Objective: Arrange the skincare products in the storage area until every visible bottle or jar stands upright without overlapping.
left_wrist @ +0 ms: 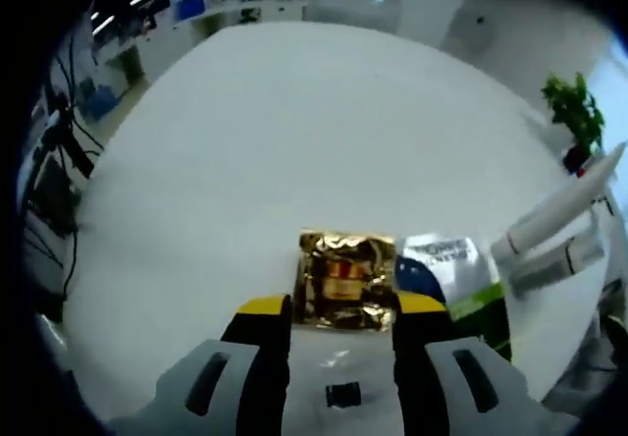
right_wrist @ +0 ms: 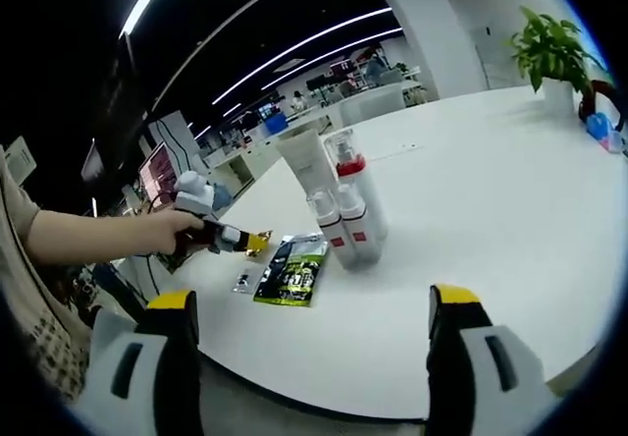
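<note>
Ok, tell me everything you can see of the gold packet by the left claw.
The gold packet is a small, roughly square foil sachet, shiny and crinkled, with a red and dark print in its middle that is too blurred to read. It lies flat on the white table, just ahead of the left claw, whose yellow-tipped jaws stand open on either side of its near edge; whether they touch it is unclear. Its right edge lies against a green and white sachet.

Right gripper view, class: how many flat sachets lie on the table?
2: a green-and-black sachet lying beside the standing bottles, and a gold sachet at the left gripper tips. Others may be hidden.
</note>
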Motion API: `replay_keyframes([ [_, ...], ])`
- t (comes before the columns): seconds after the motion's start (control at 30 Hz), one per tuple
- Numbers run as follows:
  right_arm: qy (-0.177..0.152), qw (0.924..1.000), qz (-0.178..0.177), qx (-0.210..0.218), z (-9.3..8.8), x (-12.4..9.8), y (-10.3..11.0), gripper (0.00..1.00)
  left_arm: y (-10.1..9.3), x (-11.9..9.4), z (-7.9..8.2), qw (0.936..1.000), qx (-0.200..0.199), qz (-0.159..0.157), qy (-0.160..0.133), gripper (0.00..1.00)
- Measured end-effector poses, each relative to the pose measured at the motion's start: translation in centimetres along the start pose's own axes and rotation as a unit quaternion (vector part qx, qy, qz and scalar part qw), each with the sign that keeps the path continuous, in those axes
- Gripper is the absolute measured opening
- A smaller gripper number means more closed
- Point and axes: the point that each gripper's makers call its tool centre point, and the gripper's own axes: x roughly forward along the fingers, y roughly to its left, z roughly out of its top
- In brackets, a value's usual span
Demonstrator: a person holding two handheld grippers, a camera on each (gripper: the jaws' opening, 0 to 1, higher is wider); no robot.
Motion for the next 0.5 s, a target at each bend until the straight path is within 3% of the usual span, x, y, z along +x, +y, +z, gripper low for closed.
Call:
replay_keyframes([
  [0.13,0.000,1.0000,0.000,0.002,0.0,0.0,0.0,0.97,-0.3,0.0,-0.5,0.9996,-0.025,0.012,-0.006,0.37],
  [0.2,-0.001,1.0000,-0.001,0.003,0.0,0.0,-0.1,0.97,-0.3,-0.3,-0.6,0.9981,-0.051,0.026,-0.025,0.37],
  [0.3,-0.002,1.0000,-0.001,0.005,0.1,0.0,-0.1,0.97,0.0,-0.4,-1.0,0.9974,-0.051,0.043,-0.028,0.37],
  [0.5,-0.001,1.0000,-0.002,0.005,0.0,0.0,-0.2,0.97,-0.9,-0.5,-1.4,0.9967,-0.059,0.048,-0.028,0.37],
])
